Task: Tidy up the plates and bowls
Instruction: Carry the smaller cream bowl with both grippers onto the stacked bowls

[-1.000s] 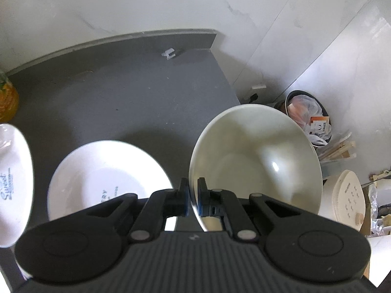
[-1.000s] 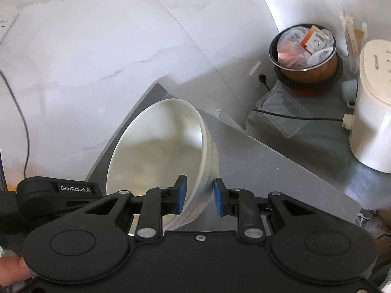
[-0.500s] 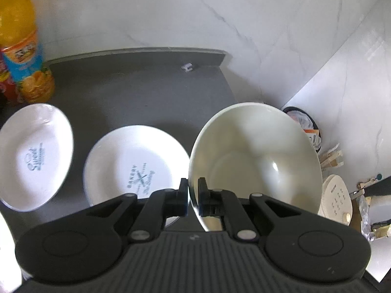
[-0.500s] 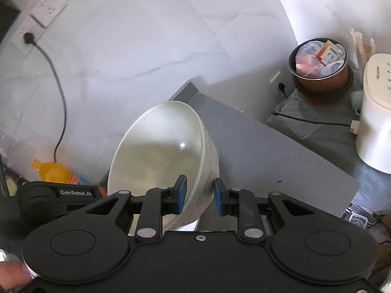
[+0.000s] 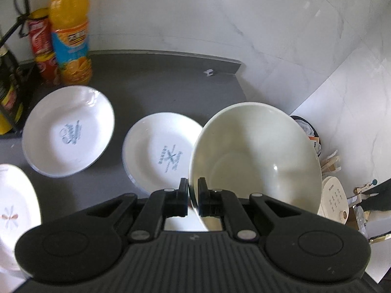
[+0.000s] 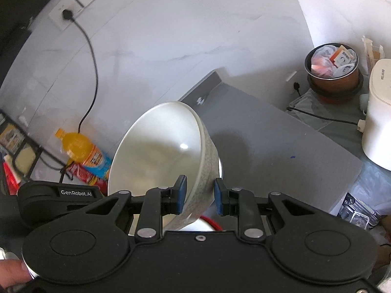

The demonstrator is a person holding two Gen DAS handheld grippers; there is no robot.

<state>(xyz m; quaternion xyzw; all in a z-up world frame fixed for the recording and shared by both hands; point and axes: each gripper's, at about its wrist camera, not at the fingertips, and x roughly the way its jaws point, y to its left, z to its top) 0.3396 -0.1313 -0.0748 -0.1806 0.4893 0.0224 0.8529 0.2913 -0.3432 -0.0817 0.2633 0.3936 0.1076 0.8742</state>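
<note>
Both hand-held grippers [image 5: 193,195] [image 6: 200,196] are clamped, angled downward.

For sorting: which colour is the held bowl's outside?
Speckled grey outside of the bowl, best in the right wrist view.

My left tongs [image 5: 193,196] pinch the near rim of the bowl [image 5: 256,161], tilted above the counter [image 5: 158,88]. Left of it on the counter lie one plate [image 5: 158,151], then another [image 5: 68,131]; behind that stands a bottle [image 5: 70,31] with a can [image 5: 42,46] beside it
</note>
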